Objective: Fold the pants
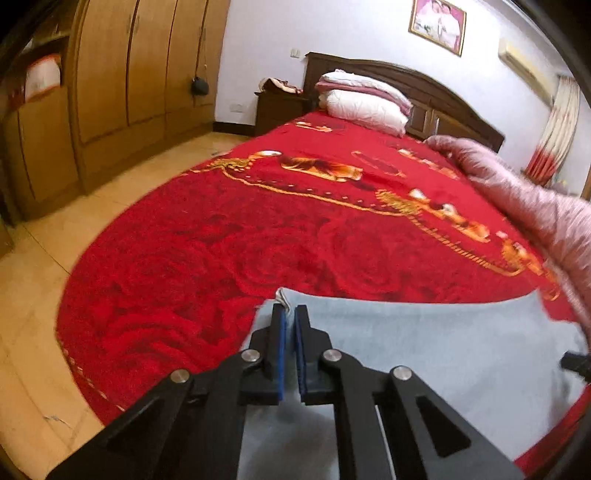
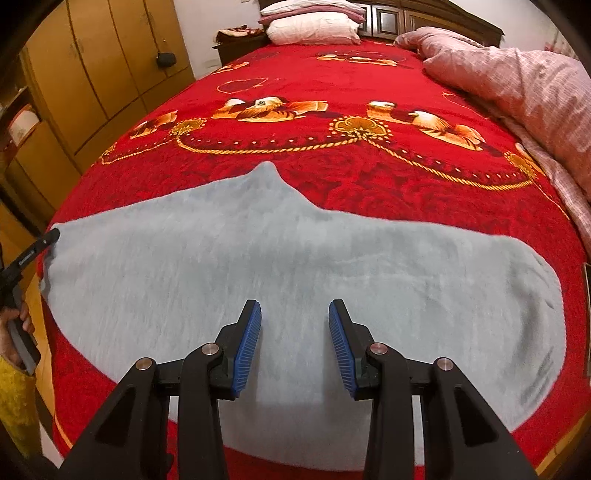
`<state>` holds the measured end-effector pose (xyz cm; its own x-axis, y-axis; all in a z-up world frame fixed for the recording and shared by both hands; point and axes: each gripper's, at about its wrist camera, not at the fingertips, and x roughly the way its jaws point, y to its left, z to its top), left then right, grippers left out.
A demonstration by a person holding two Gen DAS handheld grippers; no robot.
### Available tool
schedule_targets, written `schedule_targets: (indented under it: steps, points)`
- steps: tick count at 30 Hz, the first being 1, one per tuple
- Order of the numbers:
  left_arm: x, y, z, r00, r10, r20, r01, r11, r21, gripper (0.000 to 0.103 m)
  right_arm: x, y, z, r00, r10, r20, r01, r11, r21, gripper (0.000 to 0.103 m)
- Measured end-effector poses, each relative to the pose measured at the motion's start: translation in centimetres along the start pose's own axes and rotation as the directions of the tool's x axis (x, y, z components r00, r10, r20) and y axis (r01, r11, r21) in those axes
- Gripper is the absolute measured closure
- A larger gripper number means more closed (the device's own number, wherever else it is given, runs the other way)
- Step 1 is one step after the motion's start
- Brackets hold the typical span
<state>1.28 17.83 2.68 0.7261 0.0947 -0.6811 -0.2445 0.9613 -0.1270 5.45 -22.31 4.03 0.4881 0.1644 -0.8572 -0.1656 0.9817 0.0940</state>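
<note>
A: Where are the pale grey-blue fleece pants (image 2: 236,266) lying?

B: They lie flat on the red plush bed blanket with gold chain and duck pattern (image 2: 369,192), across the foot end of the bed. One pointed part of the pants reaches toward the ducks.

A: And the left claw (image 1: 290,314)?

B: It is at the left end of the pants. Its blue pads are almost together and they pinch the corner of the fabric, with a small white piece showing at the tips.

A: The right claw (image 2: 294,314)?

B: It is wide open above the middle of the pants, near their front edge, with nothing between the blue pads.

A: What is beyond the pants?

B: To the right, a crumpled pink checked quilt (image 2: 517,81). Far behind, at the headboard, white and pink stacked pillows (image 2: 314,22). To the left, a tall wooden wardrobe (image 2: 96,66).
</note>
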Motion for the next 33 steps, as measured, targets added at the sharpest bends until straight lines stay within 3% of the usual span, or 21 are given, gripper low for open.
schedule_targets:
  steps: [4, 9, 13, 15, 18, 21, 25, 29, 33]
  points:
    - [2.4, 0.8, 0.1, 0.998, 0.035, -0.051, -0.036, 0.999, -0.02, 0.098, 0.6, 0.3, 1.4, 1.0, 0.02, 0.018, -0.02, 1.0, 0.001, 0.063]
    - [2.5, 0.6, 0.7, 0.996, 0.077, -0.049, -0.076, 0.997, 0.016, 0.094, 2.4, 1.1, 3.6, 0.997, 0.078, 0.02, -0.077, 0.997, -0.017, 0.063]
    - [-0.1, 0.9, 1.0, 1.0, -0.009, -0.027, 0.008, 0.999, -0.045, 0.094, 6.2, 1.7, 5.1, 0.999, 0.032, -0.035, -0.034, 0.998, -0.049, 0.063]
    - [-1.6, 0.5, 0.9, 0.998, -0.059, -0.024, 0.057, 0.997, -0.05, 0.092, 6.8, 1.9, 5.6, 1.0, 0.027, 0.008, -0.026, 0.998, -0.06, 0.062]
    - [-3.1, -0.9, 0.3, 0.991, -0.131, -0.036, 0.13, 0.991, -0.034, 0.081, 7.2, 1.9, 6.8, 1.0, 0.018, -0.007, -0.018, 0.999, -0.039, 0.061]
    - [-2.8, -2.1, -0.7, 0.988, -0.135, -0.069, 0.134, 0.991, -0.012, 0.069, 6.1, 1.9, 7.1, 0.999, 0.027, -0.017, -0.027, 1.0, -0.014, 0.061]
    - [-1.1, -2.0, -2.9, 0.988, -0.035, -0.148, 0.036, 0.999, 0.001, 0.066, 2.1, 1.5, 4.7, 0.999, 0.04, 0.037, -0.04, 0.999, -0.009, 0.061]
    - [-1.0, -1.3, -3.3, 0.989, -0.032, -0.141, 0.033, 0.999, 0.0, 0.066, -0.5, 0.7, 0.9, 1.0, 0.006, 0.01, -0.006, 1.0, -0.003, 0.061]
    - [-1.6, -1.2, -3.8, 0.99, -0.012, -0.14, 0.015, 1.0, 0.022, 0.066, -0.1, -0.5, -3.8, 0.995, -0.081, -0.049, 0.081, 0.997, -0.013, 0.061]
